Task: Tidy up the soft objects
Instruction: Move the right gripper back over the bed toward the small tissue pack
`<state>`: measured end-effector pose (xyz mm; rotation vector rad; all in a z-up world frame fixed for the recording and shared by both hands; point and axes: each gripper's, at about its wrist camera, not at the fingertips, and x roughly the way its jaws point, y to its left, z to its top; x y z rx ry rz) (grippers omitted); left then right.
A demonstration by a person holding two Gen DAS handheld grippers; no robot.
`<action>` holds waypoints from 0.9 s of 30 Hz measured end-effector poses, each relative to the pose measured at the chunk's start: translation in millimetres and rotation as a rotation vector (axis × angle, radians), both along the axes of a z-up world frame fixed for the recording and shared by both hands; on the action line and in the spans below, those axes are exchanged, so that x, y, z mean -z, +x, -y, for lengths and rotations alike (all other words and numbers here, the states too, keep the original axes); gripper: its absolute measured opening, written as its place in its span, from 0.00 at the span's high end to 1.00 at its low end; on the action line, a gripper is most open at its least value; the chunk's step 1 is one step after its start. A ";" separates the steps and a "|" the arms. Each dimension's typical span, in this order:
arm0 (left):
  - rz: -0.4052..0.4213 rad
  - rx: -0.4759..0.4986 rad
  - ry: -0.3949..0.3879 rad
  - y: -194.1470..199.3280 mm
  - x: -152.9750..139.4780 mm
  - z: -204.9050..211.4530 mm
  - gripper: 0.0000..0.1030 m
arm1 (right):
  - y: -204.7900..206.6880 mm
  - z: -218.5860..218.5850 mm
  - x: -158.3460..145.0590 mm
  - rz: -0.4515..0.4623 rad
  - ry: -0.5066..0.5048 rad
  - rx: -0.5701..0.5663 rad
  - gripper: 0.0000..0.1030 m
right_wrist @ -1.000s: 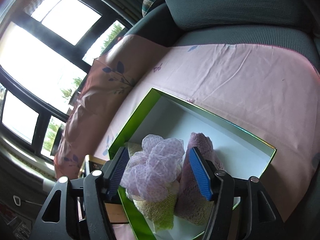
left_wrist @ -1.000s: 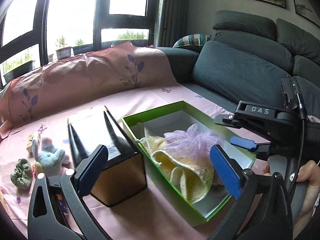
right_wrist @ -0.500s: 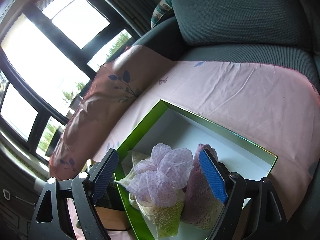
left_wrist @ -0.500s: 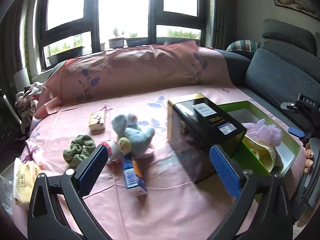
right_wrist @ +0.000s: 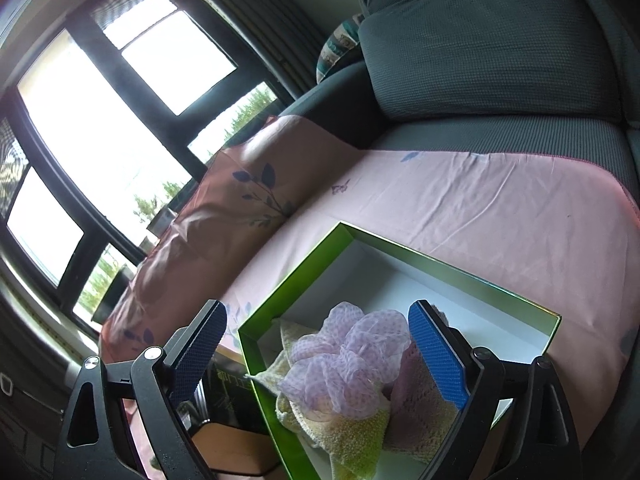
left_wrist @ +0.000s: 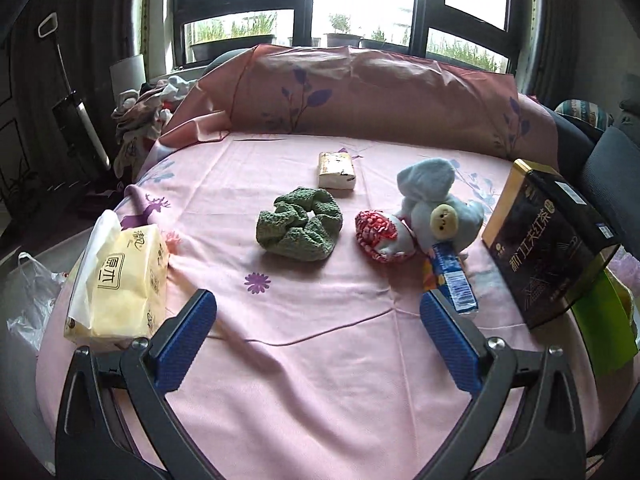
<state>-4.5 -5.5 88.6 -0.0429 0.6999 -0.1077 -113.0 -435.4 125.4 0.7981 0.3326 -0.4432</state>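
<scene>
Stowed in my green box [right_wrist: 304, 256]: lilac mesh pouf [right_wrist: 352, 356], yellow towel [right_wrist: 348, 432], pink knit cloth [right_wrist: 416, 412]. Outstanding on the pink sheet [left_wrist: 320, 360]: green scrunchie [left_wrist: 300, 229], red-and-white plush [left_wrist: 380, 236], blue elephant [left_wrist: 436, 204]. My left gripper [left_wrist: 318, 334] and right gripper [right_wrist: 316, 354] both hang with fingers apart, holding nothing

In the left wrist view the green box [left_wrist: 604, 320] was cut off at the right edge, mostly hidden behind the black tea box [left_wrist: 556, 240]. The right claw [right_wrist: 316, 348] covered part of the pink knitted cloth [right_wrist: 416, 412], and the frame's bottom edge cropped the yellow towel [right_wrist: 352, 436].
</scene>
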 end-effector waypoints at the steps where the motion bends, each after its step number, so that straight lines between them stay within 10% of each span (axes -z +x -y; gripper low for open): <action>1: -0.007 -0.009 -0.036 2.7 0.8 -6.4 0.02 | -1.2 -4.3 -3.1 0.003 -0.014 0.002 0.10; 15: -0.045 -0.129 -0.114 6.4 0.1 -45.0 0.02 | 27.1 -128.7 -50.8 0.006 -0.286 -0.326 0.10; 27: -0.042 -0.187 -0.116 7.4 -2.2 -71.9 0.03 | 78.1 -262.5 -16.4 -0.088 -0.411 -0.744 0.10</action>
